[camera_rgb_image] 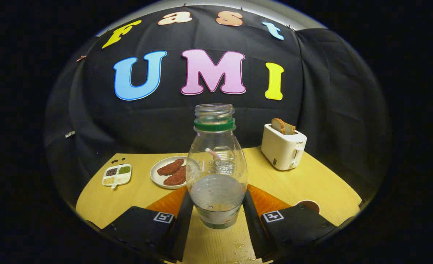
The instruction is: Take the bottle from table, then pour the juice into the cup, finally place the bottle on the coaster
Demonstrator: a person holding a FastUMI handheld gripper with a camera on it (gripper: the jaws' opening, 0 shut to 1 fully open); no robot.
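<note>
Here the wooden yellow tabletop (304,183) carries, furthest left, one small white divided dish (117,175) of dark and green condiments, and next to it one round white plate (157,175) with two reddish-brown patties (173,172). In the middle stands the single clear plastic bottle (216,172), uncapped, with a green ring around its neck and pale liquid filling roughly its lower third. It sits upright between the two fingers (181,216), whose inner faces lie against its lower body on both sides, so the gripper (217,216) appears closed on the bottle near its base; whether the bottle is lifted or resting I cannot tell. A pink straw and something glassy, possibly the cup, show blurred through the bottle wall. A few water drops lie on the tabletop just below it.

The bottle likely handles light and thin-walled, so it may dent or slip when wet, and with no cap it spills if tilted early. A hold low on the wide body suits it.

To the right stands one cream toaster (283,147) holding one bread slice (283,126), and nearer, one dark round coaster (311,204) peeks beyond the right finger.
</note>
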